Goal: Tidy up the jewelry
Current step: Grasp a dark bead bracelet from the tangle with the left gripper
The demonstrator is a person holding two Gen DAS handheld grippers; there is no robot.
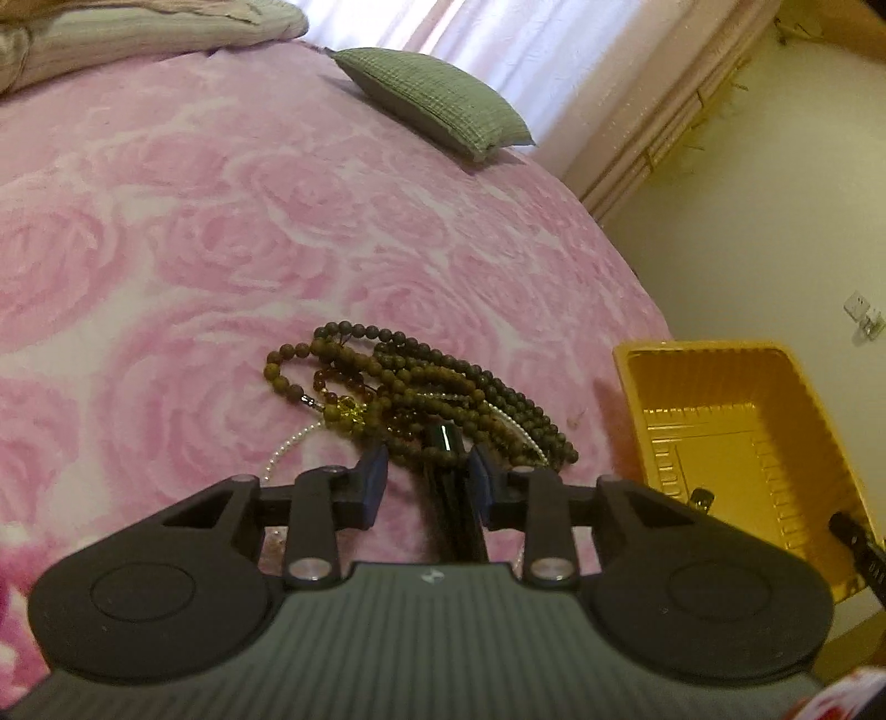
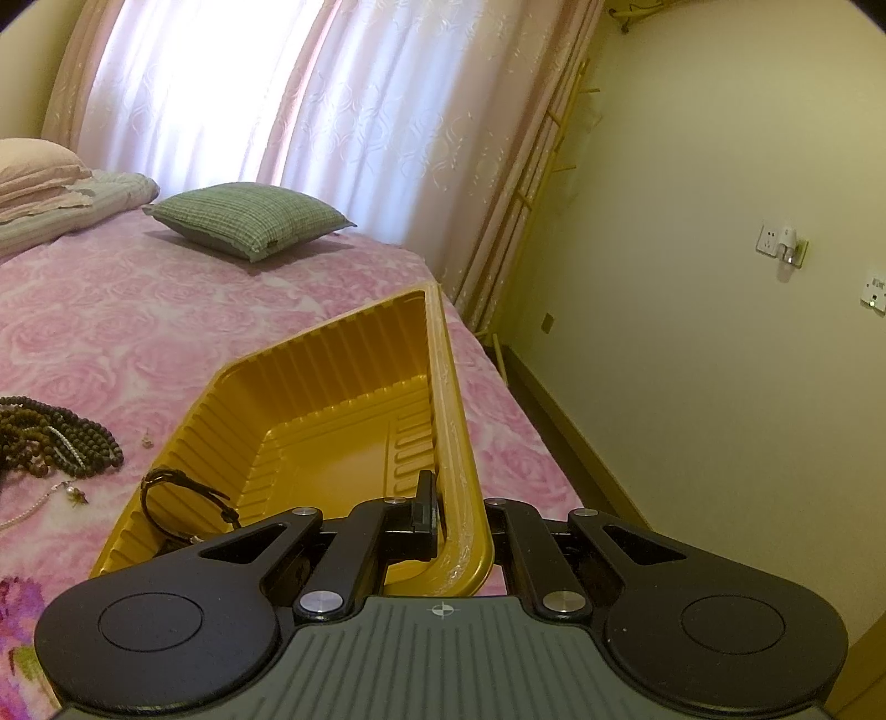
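A tangle of brown and dark bead necklaces (image 1: 421, 382) lies on the pink rose bedspread (image 1: 221, 232), with a pearl strand (image 1: 288, 446) under its near edge. My left gripper (image 1: 429, 476) hovers at the pile's near side. Its fingers stand apart around a dark band with a green stone (image 1: 444, 437), and pink cloth shows between the band and the left pad. My right gripper (image 2: 459, 520) is shut on the near rim of the yellow plastic tray (image 2: 443, 354), holding it tilted. A black cord bracelet (image 2: 183, 498) lies inside. The bead pile (image 2: 61, 437) is left of the tray.
A green checked pillow (image 1: 437, 99) and folded bedding (image 1: 111, 39) lie at the far end of the bed. Curtains (image 2: 310, 111) hang behind it. The bed's edge drops off to the right of the tray (image 1: 714, 387), toward a cream wall with sockets (image 2: 781, 243).
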